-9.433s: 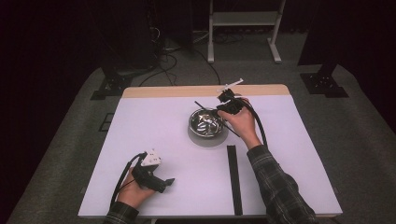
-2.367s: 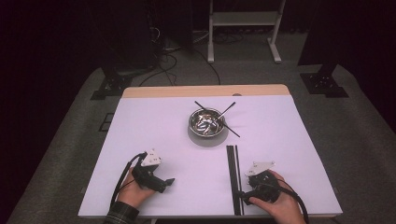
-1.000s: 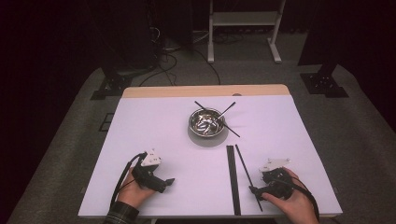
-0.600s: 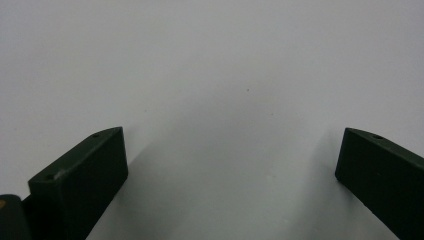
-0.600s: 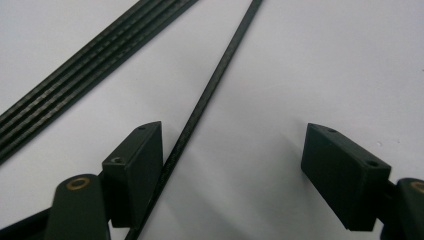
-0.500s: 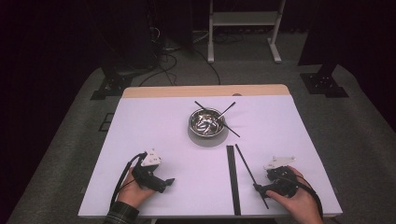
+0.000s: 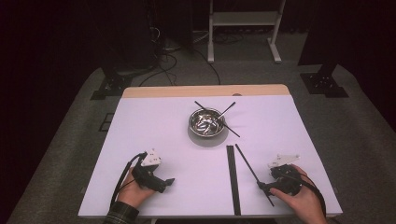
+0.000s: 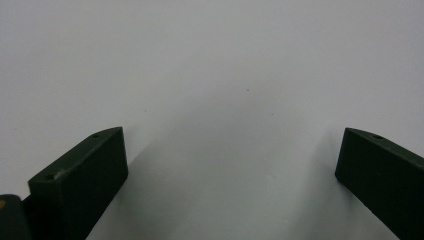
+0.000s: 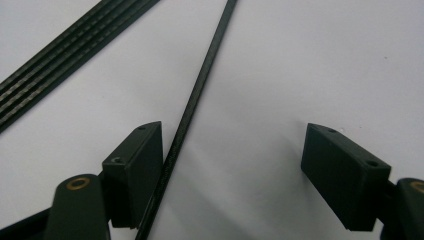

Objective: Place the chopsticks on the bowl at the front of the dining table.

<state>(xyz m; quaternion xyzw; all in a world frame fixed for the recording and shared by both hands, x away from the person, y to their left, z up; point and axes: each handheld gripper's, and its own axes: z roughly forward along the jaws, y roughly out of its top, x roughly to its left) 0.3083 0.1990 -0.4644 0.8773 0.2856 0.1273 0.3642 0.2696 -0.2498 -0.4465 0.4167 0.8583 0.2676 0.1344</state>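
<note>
A steel bowl (image 7: pixel 205 123) stands mid-table with thin black sticks (image 7: pixel 227 125) crossed over its rim. Several more black sticks lie side by side in a straight row (image 7: pixel 232 179) (image 9: pixel 65 55) toward the front. One single black stick (image 7: pixel 250 170) (image 9: pixel 200 95) lies slanted just right of that row. My right gripper (image 7: pixel 262 186) (image 9: pixel 235 137) rests at the front right, open, with the stick's near end between its jaws, close along the left one. The pads do not press on it. My left gripper (image 7: pixel 169 181) (image 8: pixel 234 137) sits at the front left, open over bare tabletop.
The white table (image 7: pixel 140 121) has a wooden strip (image 7: pixel 201 90) along its far edge. Beyond it are a white stand (image 7: pixel 243 18), cables and dark floor. Both hands lie near the front edge.
My right hand has come back from the bowl to the front right and drifted slightly right of the row. The single slanted stick now lies by it. The left hand has stayed put.
</note>
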